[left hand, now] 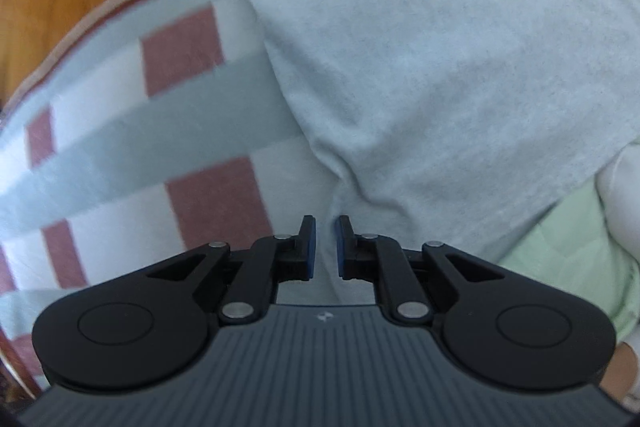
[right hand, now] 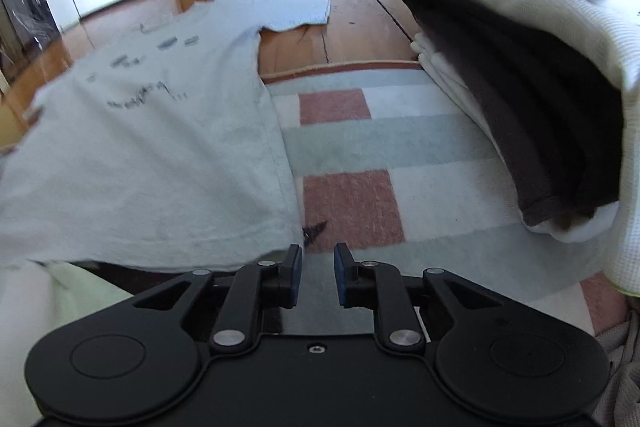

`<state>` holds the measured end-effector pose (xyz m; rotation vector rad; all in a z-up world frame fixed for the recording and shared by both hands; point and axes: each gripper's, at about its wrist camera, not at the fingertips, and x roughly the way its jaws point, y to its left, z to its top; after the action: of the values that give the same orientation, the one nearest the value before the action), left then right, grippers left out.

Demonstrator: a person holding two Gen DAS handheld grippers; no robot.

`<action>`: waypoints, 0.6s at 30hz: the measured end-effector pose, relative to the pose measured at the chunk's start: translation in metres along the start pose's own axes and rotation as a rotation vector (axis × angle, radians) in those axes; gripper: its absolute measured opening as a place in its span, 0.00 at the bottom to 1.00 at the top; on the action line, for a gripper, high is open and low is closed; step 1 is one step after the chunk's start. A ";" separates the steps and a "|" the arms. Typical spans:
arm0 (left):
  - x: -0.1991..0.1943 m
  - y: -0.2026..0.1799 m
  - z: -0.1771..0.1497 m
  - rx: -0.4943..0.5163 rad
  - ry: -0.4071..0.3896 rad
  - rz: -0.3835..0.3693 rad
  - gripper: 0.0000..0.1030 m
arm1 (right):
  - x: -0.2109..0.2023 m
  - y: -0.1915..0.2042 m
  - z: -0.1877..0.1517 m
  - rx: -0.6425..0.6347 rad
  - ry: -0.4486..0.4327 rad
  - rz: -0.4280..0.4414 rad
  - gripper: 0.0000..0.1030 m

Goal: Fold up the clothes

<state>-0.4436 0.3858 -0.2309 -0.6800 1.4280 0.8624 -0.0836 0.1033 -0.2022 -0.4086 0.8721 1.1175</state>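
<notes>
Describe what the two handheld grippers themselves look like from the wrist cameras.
Both look alike. The left gripper has black linkage arms with silver pivot pins, two round black discs at the base, blue pads on its fingers, and a ribbed dark grey body. The right gripper has the same black linkages, blue pads and a smooth black body.

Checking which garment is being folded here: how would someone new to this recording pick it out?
Start at the checked rug on the wooden floor. The pale grey T-shirt lies spread flat across the rug's left edge, one sleeve out on the bare boards. Unlike the folded black and white stack on the right, it is unfolded and has dark print.
</notes>
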 end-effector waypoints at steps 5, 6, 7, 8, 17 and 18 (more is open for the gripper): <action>-0.044 -0.005 -0.001 -0.047 -0.201 0.003 0.35 | -0.018 -0.008 0.025 0.049 -0.033 0.138 0.35; -0.052 -0.008 0.000 -0.051 -0.235 -0.004 0.36 | -0.019 -0.009 0.032 0.068 -0.039 0.181 0.36; -0.059 -0.011 0.002 -0.052 -0.268 -0.008 0.37 | -0.017 -0.008 0.041 0.091 -0.049 0.216 0.39; -0.063 -0.013 0.007 -0.043 -0.291 -0.007 0.38 | -0.014 -0.007 0.050 0.112 -0.056 0.248 0.42; -0.055 0.004 0.105 -0.123 -0.416 -0.056 0.40 | 0.068 0.057 0.192 0.073 0.118 0.351 0.44; -0.054 0.008 0.114 -0.146 -0.432 -0.060 0.40 | 0.078 0.060 0.210 0.103 0.153 0.349 0.44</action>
<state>-0.3851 0.4796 -0.1706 -0.5975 0.9610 1.0026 -0.0408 0.3187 -0.1259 -0.2640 1.1610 1.3665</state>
